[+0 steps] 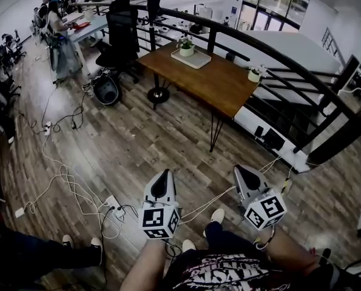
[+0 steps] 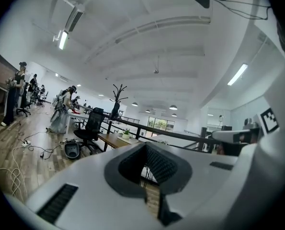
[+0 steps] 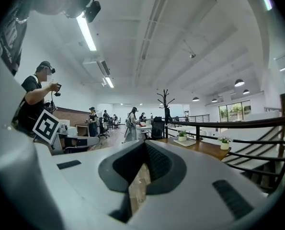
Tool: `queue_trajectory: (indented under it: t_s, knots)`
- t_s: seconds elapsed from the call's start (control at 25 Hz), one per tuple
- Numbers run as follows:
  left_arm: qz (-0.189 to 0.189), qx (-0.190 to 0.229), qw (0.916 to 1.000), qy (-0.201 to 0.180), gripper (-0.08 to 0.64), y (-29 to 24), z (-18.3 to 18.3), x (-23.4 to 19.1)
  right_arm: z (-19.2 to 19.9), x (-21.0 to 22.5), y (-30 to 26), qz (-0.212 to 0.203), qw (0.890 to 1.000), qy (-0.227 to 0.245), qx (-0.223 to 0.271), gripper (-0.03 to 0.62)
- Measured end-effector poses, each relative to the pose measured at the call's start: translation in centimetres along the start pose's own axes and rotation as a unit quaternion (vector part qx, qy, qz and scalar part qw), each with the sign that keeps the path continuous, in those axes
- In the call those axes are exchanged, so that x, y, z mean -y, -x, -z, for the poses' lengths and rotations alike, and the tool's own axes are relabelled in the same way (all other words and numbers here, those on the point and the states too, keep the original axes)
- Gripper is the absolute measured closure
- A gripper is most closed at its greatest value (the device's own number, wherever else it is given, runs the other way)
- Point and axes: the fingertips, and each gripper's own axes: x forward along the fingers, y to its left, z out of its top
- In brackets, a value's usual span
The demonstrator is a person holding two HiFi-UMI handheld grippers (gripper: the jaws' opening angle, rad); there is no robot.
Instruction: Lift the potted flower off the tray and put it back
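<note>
Left gripper point(image 1: 165, 173) and right gripper point(image 1: 238, 169), closed, face the potted flower point(image 1: 186, 46).

The left gripper point(image 1: 164, 174) and the right gripper point(image 1: 242, 171) are held low over the wooden floor point(image 1: 138, 132), both with fingers closed to a point, aimed toward a wooden surface point(image 1: 216, 86) well ahead. At its far end a potted flower point(image 1: 186, 46) stands on a pale tray point(image 1: 195, 60). A 2nd pot point(image 1: 255, 74) sits near the right edge, by the black railing point(image 1: 277, 56). Cables point(image 1: 65, 180) trail over the floor.
</note>
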Motion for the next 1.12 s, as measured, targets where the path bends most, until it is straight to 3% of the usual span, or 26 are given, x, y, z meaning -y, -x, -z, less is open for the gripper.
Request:
queue_trajectory:
  t_s: [0.36, 0.6, 0.88, 1.12]
  knots:
    - [-0.014, -0.035, 0.9993, -0.008, 0.552, -3.8, 2.1, -0.8, 1.7, 4.3, -3.6, -0.001, 1.0, -0.011, -0.004, 0.601]
    - [-0.026, -0.05, 0.9983, -0.015, 0.552, -9.2, 2.2, -0.8, 2.7, 9.1, -6.7, -0.006, 1.0, -0.022, -0.006, 0.601]
    - [-0.05, -0.042, 0.9977, -0.019, 0.552, -16.8, 1.1, 0.1, 2.4, 15.9, -10.4, -0.015, 1.0, -0.022, 0.001, 0.601]
    - [-0.076, -0.034, 0.9965, -0.009, 0.552, -20.3, -0.6, 0.0, 1.3, 19.5, -13.3, -0.04, 0.999, -0.029, 0.016, 0.601]
